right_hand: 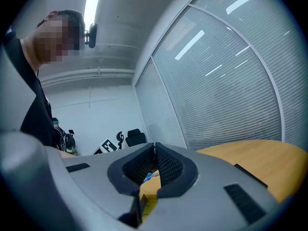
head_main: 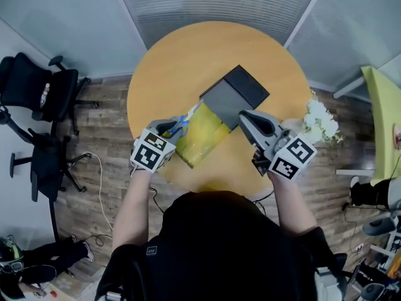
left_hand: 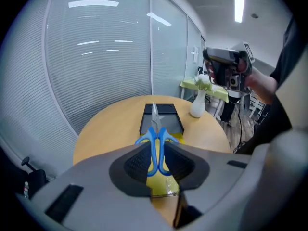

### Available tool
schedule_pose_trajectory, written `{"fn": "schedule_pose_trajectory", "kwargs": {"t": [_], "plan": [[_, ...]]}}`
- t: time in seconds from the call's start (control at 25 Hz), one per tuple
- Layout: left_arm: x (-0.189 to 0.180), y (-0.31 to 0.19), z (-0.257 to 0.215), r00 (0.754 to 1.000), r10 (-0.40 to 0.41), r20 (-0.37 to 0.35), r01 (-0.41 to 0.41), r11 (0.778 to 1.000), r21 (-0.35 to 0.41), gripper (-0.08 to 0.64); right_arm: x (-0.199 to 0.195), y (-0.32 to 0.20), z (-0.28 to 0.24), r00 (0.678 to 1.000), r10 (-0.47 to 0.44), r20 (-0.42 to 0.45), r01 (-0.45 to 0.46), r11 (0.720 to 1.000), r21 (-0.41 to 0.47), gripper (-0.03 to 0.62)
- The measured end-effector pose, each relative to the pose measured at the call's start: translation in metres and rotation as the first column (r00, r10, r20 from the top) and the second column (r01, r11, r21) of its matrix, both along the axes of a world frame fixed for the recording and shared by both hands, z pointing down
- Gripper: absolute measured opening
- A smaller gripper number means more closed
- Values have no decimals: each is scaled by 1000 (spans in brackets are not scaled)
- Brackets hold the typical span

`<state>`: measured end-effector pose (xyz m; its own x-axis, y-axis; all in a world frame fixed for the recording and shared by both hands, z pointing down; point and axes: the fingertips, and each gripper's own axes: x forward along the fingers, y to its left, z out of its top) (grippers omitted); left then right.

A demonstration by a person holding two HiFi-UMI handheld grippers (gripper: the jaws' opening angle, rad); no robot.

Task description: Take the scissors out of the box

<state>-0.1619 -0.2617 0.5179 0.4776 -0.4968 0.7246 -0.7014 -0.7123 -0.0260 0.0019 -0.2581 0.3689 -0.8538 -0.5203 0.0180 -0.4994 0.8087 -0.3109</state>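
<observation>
Scissors (head_main: 182, 125) with blue handles and a steel blade hang above the round wooden table (head_main: 182, 61). My left gripper (head_main: 173, 128) is shut on them. In the left gripper view the pads press on both handle loops of the scissors (left_hand: 157, 139), and the blade points away over the box. The box (head_main: 238, 89) is black with a grey inside and lies open mid-table, with a yellow part (head_main: 202, 134) stretching towards me. My right gripper (head_main: 244, 118) hovers right of the box, pointing level, shut, its pads touching with nothing between them (right_hand: 154, 149).
A white vase with white flowers (head_main: 320, 123) stands at the table's right edge, also in the left gripper view (left_hand: 198, 104). Black office chairs (head_main: 44, 89) stand to the left on the wood floor. Glass walls with blinds close off the far side.
</observation>
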Motion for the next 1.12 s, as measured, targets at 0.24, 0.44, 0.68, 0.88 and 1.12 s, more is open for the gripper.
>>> {"fn": "schedule_pose_trajectory", "kwargs": {"t": [0.24,0.44,0.68,0.88,1.12], "plan": [[-4,-9,-49,991,-52,-126,63,994,87,95,-5,-5,-15,1000,9,4,-9,999,36,38],[-3,-9,-92,973,-59,-224,99,980,172,95,-4,-3,-22,1000,19,6,-19,998,52,38],[0,-8,-135,951,-44,-306,129,956,264,95,-1,-4,-37,999,48,21,-50,995,85,38],[5,-10,-164,927,-32,-374,163,931,325,95,0,-8,-48,997,68,23,-70,990,126,37],[10,-5,-180,902,-27,-431,202,908,366,95,-2,-4,-57,996,90,28,-93,979,182,35]]}}
